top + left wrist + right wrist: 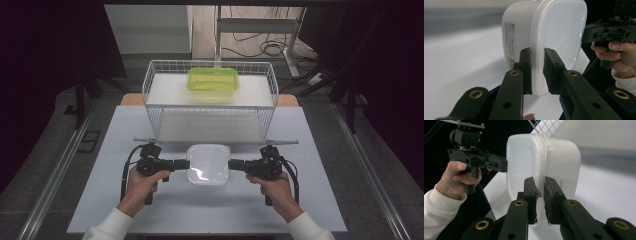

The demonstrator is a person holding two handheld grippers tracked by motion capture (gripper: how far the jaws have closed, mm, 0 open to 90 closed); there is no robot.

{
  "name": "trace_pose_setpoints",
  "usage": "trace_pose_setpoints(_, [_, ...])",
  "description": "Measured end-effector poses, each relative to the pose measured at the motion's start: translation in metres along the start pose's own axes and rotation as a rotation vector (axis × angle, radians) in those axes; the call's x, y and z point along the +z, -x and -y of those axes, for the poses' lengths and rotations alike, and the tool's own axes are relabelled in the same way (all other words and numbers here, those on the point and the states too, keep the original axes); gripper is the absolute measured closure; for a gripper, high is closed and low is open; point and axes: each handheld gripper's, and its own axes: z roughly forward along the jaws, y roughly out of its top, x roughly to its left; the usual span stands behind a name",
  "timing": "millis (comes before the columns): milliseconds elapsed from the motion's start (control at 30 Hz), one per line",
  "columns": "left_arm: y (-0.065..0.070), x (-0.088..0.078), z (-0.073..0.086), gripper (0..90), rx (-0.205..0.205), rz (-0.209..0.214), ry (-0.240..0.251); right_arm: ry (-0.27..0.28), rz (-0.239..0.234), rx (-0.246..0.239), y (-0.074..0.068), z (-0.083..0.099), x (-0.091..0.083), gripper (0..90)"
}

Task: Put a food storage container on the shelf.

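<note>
high view: two hand-held grippers hold a white lidded container over the bench.

the left hand-held gripper (184, 164) clamps the rim of the white container (208, 163) on its left side, and the right hand-held gripper (233, 164) clamps the opposite rim. the container sits between them near the middle of the bench (110, 150). behind it stands a wire basket (150, 80) with a green lidded box (212, 79) inside.

Dim, dark-edged room; overhead light glares on the white container's lid (208, 163); backgrounds blur.
</note>
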Motion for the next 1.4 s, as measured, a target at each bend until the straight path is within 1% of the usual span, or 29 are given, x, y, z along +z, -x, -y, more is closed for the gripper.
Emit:
trace_pose_setpoints(33, [0.003,-0.004,-0.006,77.4,0.011,-0.002,0.011,0.006,-0.002,-0.009,-0.002,-0.004,-0.001,80.1])
trace_pose_setpoints(233, [0.013,-0.015,-0.025,77.3,0.043,-0.014,0.05,0.028,0.004,-0.049,-0.012,-0.024,-0.007,80.1])
trace_pose_setpoints(333, [0.014,-0.018,-0.033,77.1,0.044,-0.02,0.063,0.043,0.006,-0.072,-0.018,-0.035,-0.009,79.9])
trace_pose_setpoints(400, [0.015,-0.019,-0.037,76.8,0.042,-0.023,0.071,0.048,0.009,-0.097,-0.023,-0.042,-0.01,79.7])
trace_pose_setpoints(567, [0.018,-0.026,-0.05,76.7,0.051,-0.021,0.093,0.056,0.01,-0.127,-0.03,-0.057,-0.012,79.7])
trace_pose_setpoints(767, [0.025,-0.033,-0.064,76.8,0.071,-0.029,0.11,0.073,0.018,-0.141,-0.034,-0.072,-0.015,79.6])
trace_pose_setpoints(800, [0.025,-0.033,-0.064,76.8,0.071,-0.029,0.11,0.073,0.018,-0.141,-0.034,-0.072,-0.015,79.6])
trace_pose_setpoints(833, [0.028,-0.035,-0.07,76.8,0.084,-0.031,0.111,0.082,0.021,-0.144,-0.035,-0.076,-0.016,79.7])
trace_pose_setpoints(967, [0.034,-0.04,-0.082,76.9,0.104,-0.038,0.121,0.099,0.021,-0.154,-0.038,-0.085,-0.019,79.7])
trace_pose_setpoints(1233, [0.044,-0.05,-0.108,76.9,0.138,-0.038,0.138,0.133,0.024,-0.187,-0.046,-0.109,-0.027,79.7])
trace_pose_setpoints(1400, [0.048,-0.054,-0.128,76.9,0.157,-0.047,0.15,0.154,0.02,-0.187,-0.05,-0.125,-0.031,79.6])
